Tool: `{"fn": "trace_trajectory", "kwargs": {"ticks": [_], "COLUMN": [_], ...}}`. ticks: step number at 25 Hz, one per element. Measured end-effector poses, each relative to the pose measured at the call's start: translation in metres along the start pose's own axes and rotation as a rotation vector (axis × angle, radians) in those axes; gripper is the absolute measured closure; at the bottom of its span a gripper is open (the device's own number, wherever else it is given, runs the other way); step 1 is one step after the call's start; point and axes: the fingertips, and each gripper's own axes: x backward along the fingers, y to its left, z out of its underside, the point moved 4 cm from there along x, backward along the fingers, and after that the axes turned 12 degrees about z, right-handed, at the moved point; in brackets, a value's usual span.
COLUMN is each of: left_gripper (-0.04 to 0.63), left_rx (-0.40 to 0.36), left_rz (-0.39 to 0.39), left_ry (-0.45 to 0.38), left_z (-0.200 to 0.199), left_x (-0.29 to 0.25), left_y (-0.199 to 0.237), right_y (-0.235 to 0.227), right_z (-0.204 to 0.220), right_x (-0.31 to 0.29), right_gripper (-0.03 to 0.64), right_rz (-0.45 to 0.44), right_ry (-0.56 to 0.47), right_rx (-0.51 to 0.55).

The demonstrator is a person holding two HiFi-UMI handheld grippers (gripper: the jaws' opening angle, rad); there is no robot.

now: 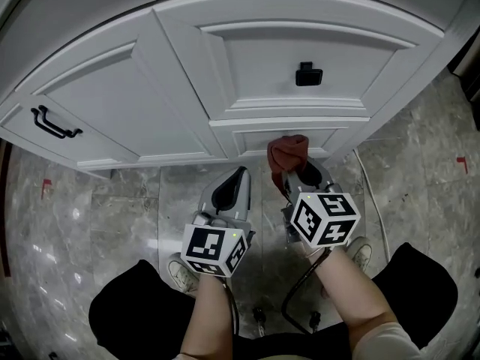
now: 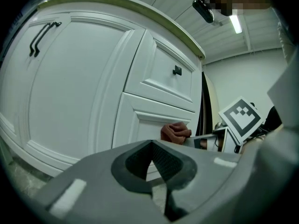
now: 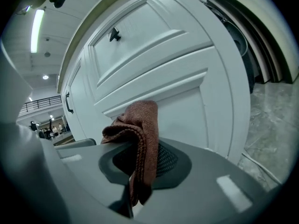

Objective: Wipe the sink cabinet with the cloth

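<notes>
A rust-brown knitted cloth (image 3: pixel 140 129) hangs pinched in the right hand-held gripper (image 3: pixel 133 185).

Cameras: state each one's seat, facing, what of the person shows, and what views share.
Head view: on the head, facing steeply down at cabinet, left gripper, right gripper, forearms, knees.
Left gripper view: on left gripper, along shut fingers toward cabinet.
Right gripper view: on right gripper, past clamped cloth toward cabinet.
Shared: all show cloth and knob.
</notes>
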Motion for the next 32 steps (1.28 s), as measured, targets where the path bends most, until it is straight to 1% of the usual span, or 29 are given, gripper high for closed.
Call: {"fn": "trace_trajectory", "kwargs": {"ticks": [6,14,19,22,28,30,32], "left_gripper": [0.595,0.595,0.595,0.595,0.595,0.595,0.595], "left_rx": [-0.001,0.003,0.014,0.020,0.001,0.000,0.001], "left_rz": [0.034,0.042,0.062,0.074,0.087,0.084,0.074], "left_ry": [0.019,0.031,0.025,0.019,0.013,0.016,0.018], "left_z": [0.007,0.014,0.017,0.017,0.014,0.017,0.020], "left_x": [-0.014,-0.033,-0.047,-0.055,-0.062,-0.060,-0.055], "left_y": [-0.014,-0.021,-0.031,-0.039,-0.047,-0.047,-0.045], "right_y": [-0.035,-0.049,-0.084,-0.095,-0.131,-0.137,-0.130], "right_z": [-0.008,-0.015,-0.021,-0.024,-0.029,-0.026,-0.016], "right_x": [-0.001,-0.009,0.002,0.010,0.027,0.032,0.032], "right_gripper": [0.537,0.535,0.535,0.532,0.535,0.535,0.535], "right_rz": [0.083,0.093,0.176,0.201,0.283,0.299,0.298], "right_ry": [-0.025,-0.040,-0.050,-0.054,-0.065,-0.066,-0.058], "right_rx": [-0.019,-0.010,-0.024,-0.023,-0.039,-0.066,-0.084]}}
